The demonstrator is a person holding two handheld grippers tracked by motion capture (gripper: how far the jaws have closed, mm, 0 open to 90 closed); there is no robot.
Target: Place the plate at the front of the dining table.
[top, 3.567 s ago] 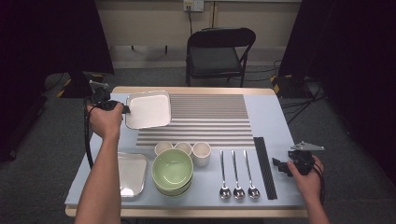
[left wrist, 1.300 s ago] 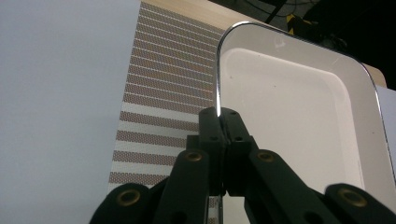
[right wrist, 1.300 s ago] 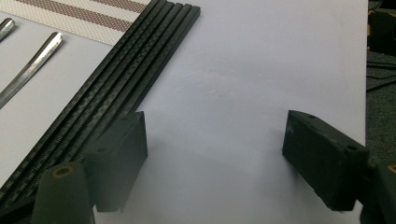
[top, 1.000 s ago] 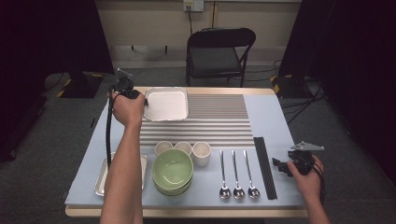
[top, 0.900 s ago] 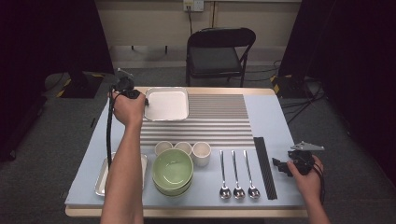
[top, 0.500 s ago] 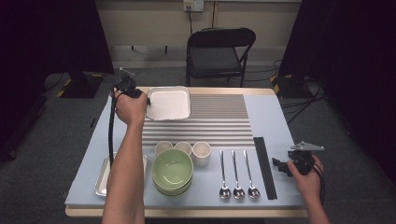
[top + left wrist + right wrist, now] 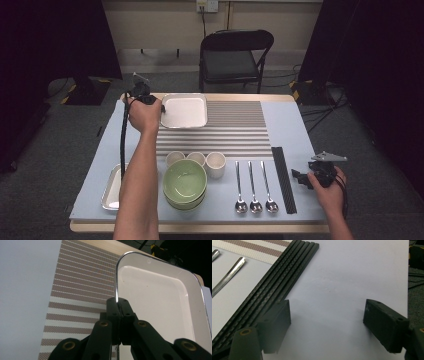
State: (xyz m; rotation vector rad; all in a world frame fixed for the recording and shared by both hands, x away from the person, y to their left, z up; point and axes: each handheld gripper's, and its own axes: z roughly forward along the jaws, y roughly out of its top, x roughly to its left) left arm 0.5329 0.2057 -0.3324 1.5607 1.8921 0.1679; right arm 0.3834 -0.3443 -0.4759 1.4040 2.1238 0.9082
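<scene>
Glossy metal tray (image 7: 160,300) on a woven, ribbed mat (image 7: 75,290).

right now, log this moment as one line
left tongs: shut on metal tray rim | tray: on striped mat, far left | right tongs: open, beside chopsticks

High view: worktop (image 7: 300,125) evenly lit from above, surroundings fall off to near black at both sides, floor dim. Shadows soft and short, no hard edges. Picture slightly soft overall, fine detail smeared, mild compression look. Small glints on the spoons (image 7: 254,205) and on the rim of the metal tray (image 7: 184,96).

Left gripper view: bright, the tray's inside reads washed-out white, thin specular line along its rim, top right corner drops to black. Near tongs (image 7: 118,305) dark, low detail, a bit soft.

Right gripper view: flat bright light, soft shadow on the worktop under the tongs (image 7: 327,325), near parts blurred, right edge dark.
</scene>
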